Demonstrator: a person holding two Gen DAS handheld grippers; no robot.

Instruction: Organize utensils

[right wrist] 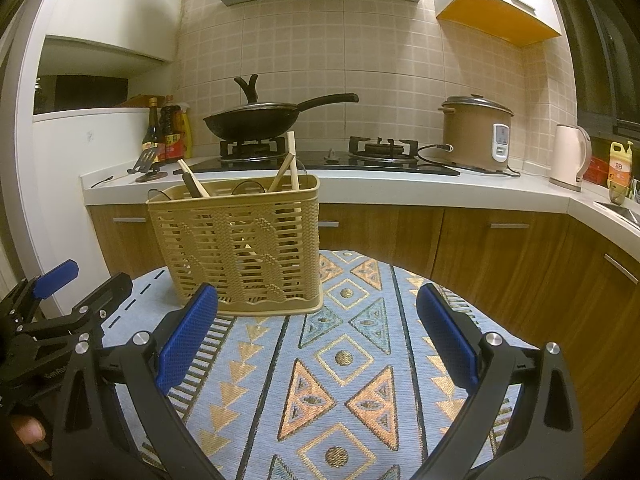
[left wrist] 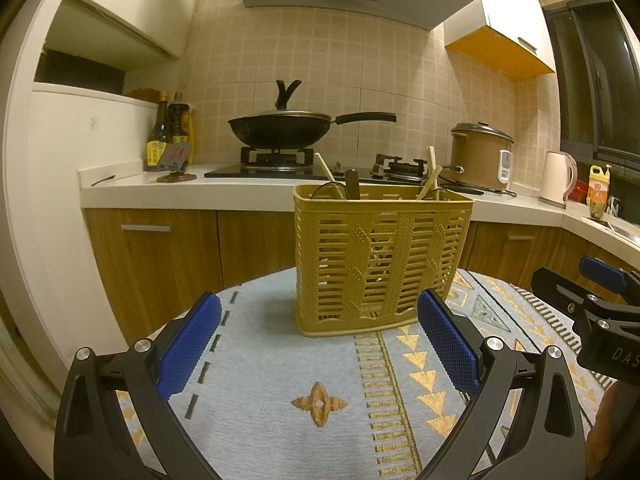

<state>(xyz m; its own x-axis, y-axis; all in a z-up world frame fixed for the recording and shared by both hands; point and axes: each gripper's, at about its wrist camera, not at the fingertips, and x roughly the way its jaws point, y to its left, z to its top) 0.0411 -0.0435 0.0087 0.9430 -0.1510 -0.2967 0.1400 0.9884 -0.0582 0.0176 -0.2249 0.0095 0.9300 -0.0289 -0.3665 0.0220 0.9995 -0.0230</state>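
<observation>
Left wrist: basket [left wrist: 380,256] just ahead of open left tool [left wrist: 320,344]; empty

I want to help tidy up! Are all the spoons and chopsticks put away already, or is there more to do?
It looks nearly done. Chopsticks and some dark-handled utensils stand inside the yellow basket on the patterned cloth. Nothing is in hand: the left gripper and right gripper are both open and hold nothing. No loose utensils show on the cloth, so little seems left.

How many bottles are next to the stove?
3, all standing together left of the wok: a dark bottle in front, a taller dark bottle beside it, and a yellow bottle on the right. More may hide behind them.
</observation>
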